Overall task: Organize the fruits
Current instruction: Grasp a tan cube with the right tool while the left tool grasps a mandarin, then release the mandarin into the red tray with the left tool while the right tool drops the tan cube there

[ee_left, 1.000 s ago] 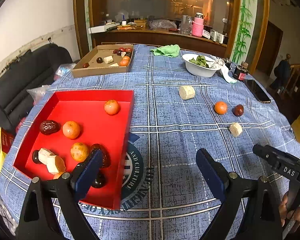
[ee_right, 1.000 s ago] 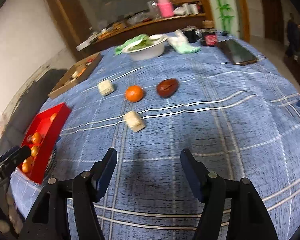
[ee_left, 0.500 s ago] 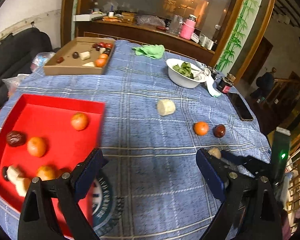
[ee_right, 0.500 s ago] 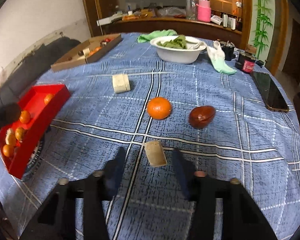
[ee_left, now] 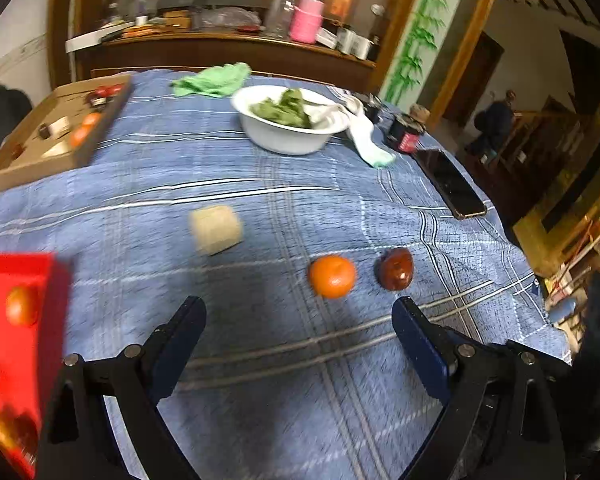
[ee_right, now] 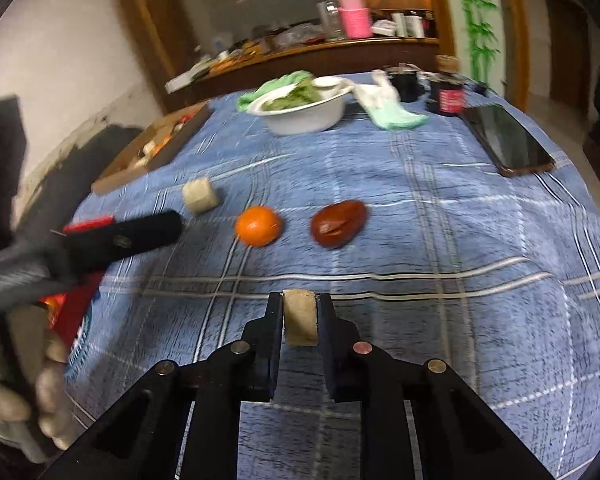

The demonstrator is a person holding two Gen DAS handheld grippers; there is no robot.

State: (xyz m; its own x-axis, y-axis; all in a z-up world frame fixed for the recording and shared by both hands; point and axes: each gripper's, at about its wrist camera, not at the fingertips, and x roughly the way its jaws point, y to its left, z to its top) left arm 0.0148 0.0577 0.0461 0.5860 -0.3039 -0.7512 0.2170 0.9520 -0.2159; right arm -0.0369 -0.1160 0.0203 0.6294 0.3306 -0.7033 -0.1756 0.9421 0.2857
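Note:
My right gripper [ee_right: 299,304] is shut on a small beige block [ee_right: 299,318], low over the blue checked tablecloth. Beyond it lie an orange [ee_right: 258,225], a dark red date [ee_right: 338,223] and a second beige block [ee_right: 199,195]. My left gripper [ee_left: 298,318] hangs open and empty, with the orange [ee_left: 332,275] and the date [ee_left: 395,268] just past its fingertips and the beige block [ee_left: 216,229] further left. The red tray [ee_left: 8,344] with several oranges sits at the left edge. The left gripper's body [ee_right: 120,240] and a hand show at the left of the right wrist view.
A white bowl [ee_left: 284,138] of greens stands at the back, with a green cloth [ee_left: 212,80], a white cloth [ee_left: 366,136], a dark jar [ee_left: 407,134] and a phone [ee_left: 448,182] to its right. A cardboard box [ee_left: 32,164] with fruit sits at the back left.
The right gripper moved up to the beige block and closed on it. The left gripper swung right, away from the red tray, toward the orange and date, staying open.

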